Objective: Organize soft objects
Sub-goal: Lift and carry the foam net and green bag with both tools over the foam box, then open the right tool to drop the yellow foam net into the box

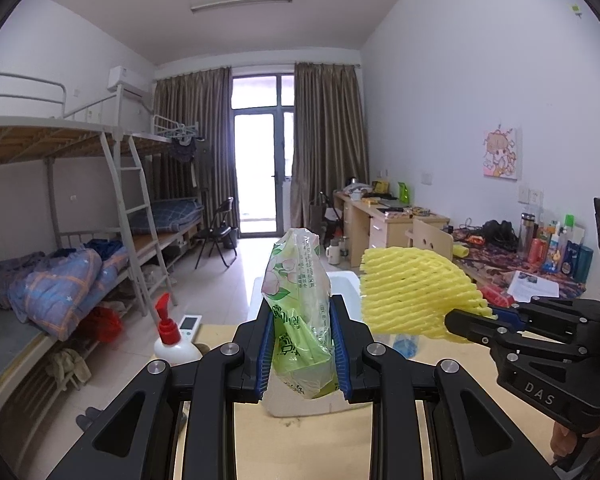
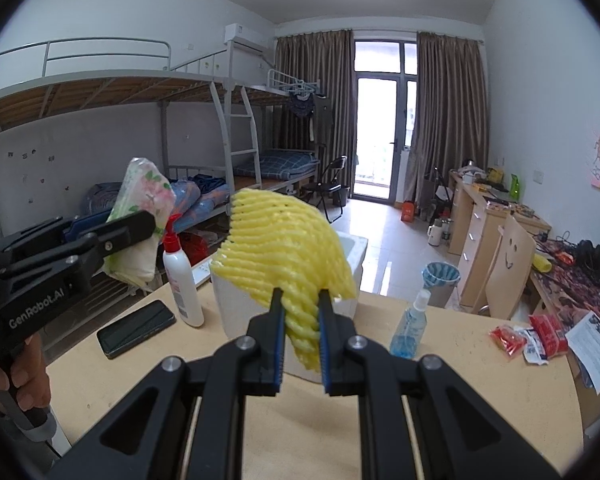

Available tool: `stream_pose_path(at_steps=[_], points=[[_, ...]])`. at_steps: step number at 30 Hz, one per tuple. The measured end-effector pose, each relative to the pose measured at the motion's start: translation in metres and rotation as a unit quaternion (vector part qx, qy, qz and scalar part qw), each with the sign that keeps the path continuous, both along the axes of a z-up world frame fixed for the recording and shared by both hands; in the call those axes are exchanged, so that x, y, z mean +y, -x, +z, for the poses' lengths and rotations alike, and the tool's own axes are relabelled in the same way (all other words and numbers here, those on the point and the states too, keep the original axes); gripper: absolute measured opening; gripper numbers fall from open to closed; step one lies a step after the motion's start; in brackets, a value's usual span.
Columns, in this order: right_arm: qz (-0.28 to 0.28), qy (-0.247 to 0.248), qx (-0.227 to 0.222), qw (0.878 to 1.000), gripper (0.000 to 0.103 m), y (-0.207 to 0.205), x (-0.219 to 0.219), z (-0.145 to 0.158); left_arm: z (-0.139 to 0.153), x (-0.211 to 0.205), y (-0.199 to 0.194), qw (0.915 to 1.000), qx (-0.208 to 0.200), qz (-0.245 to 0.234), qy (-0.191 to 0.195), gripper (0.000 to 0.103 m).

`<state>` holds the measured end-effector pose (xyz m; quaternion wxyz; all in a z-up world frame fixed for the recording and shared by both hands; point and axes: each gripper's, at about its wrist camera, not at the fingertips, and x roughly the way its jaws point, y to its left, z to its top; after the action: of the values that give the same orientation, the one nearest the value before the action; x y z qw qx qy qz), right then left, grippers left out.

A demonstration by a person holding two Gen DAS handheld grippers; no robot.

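My left gripper (image 1: 302, 312) is shut on a green flowered tissue pack (image 1: 298, 300) and holds it upright above a white foam box (image 1: 348, 284). The pack also shows in the right wrist view (image 2: 140, 216), held by the left gripper (image 2: 140, 220). My right gripper (image 2: 300, 300) is shut on a yellow foam fruit net (image 2: 284, 252) and holds it above the same white box (image 2: 240, 312). In the left wrist view the net (image 1: 412, 292) hangs at the right from the right gripper (image 1: 468, 318).
On the wooden table (image 2: 440, 392) stand a white pump bottle with red top (image 2: 182, 284), a black phone (image 2: 136, 328), a blue spray bottle (image 2: 412, 328) and red snack packets (image 2: 528, 338). A remote (image 1: 190, 326) lies behind the pump bottle (image 1: 172, 340). Bunk beds stand left.
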<state>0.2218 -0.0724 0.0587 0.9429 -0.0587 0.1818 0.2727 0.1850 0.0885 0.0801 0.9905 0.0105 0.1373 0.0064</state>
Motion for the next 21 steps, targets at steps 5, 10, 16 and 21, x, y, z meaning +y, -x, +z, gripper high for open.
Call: stream_pose_path(at_steps=[5,10,16,21], points=[[0.003,-0.004,-0.003,1.0,0.017,-0.015,0.001,0.008,0.007,0.004,-0.009,1.0,-0.009,0.001,-0.002,0.028],[0.009,-0.007,0.0,1.0,0.017,-0.031,0.005,0.01,0.014,0.005,-0.025,0.9999,-0.012,-0.002,-0.005,0.028],[0.01,-0.01,0.013,1.0,0.017,-0.056,0.01,0.005,0.02,0.008,-0.047,0.9999,-0.013,-0.004,-0.004,0.028],[0.008,-0.008,0.027,1.0,0.017,-0.078,0.016,0.001,0.017,0.014,-0.068,1.0,-0.008,-0.004,-0.003,0.028]])
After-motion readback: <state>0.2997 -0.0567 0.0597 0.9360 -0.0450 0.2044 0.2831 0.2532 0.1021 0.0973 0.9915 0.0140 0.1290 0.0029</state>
